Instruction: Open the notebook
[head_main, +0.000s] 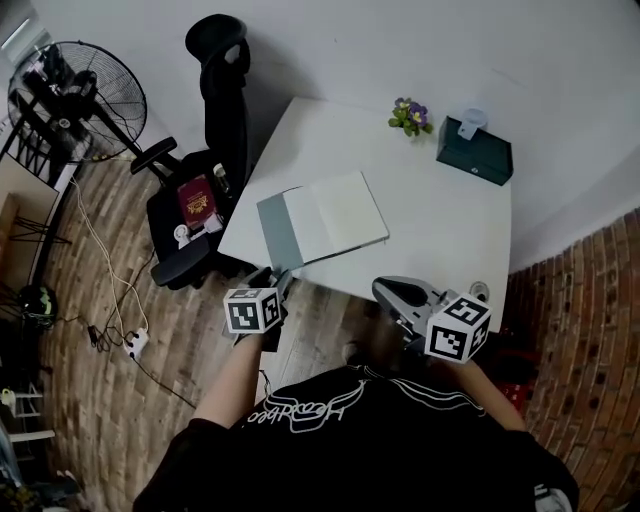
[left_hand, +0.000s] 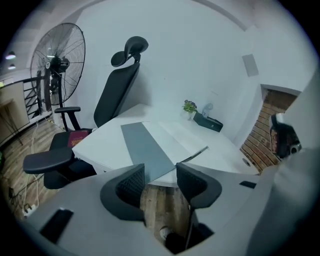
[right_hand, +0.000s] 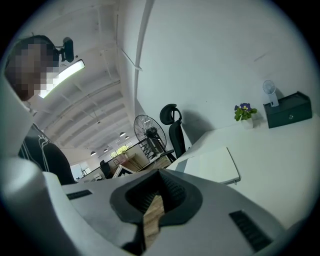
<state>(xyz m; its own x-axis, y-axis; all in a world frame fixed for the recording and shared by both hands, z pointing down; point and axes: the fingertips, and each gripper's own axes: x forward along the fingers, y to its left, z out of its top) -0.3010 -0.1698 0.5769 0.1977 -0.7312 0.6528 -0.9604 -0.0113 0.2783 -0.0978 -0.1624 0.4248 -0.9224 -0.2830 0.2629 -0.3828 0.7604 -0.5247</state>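
Observation:
The notebook (head_main: 322, 222) lies open on the white table (head_main: 440, 240), its grey cover (head_main: 277, 232) folded out to the left and a blank white page facing up. My left gripper (head_main: 279, 284) hovers just off the table's near left edge, below the cover's corner. In the left gripper view the left gripper (left_hand: 160, 175) stands open with nothing between its pads, and the notebook (left_hand: 150, 142) lies just beyond the tips. My right gripper (head_main: 397, 293) is shut and empty at the near edge, to the right. In the right gripper view the right gripper (right_hand: 159, 174) points past the notebook (right_hand: 212, 165).
A black office chair (head_main: 205, 190) with a red book (head_main: 197, 203) on its seat stands left of the table. A standing fan (head_main: 75, 100) is farther left. At the table's far side sit a small flowering plant (head_main: 410, 116) and a dark box (head_main: 474, 150). Cables cross the wooden floor.

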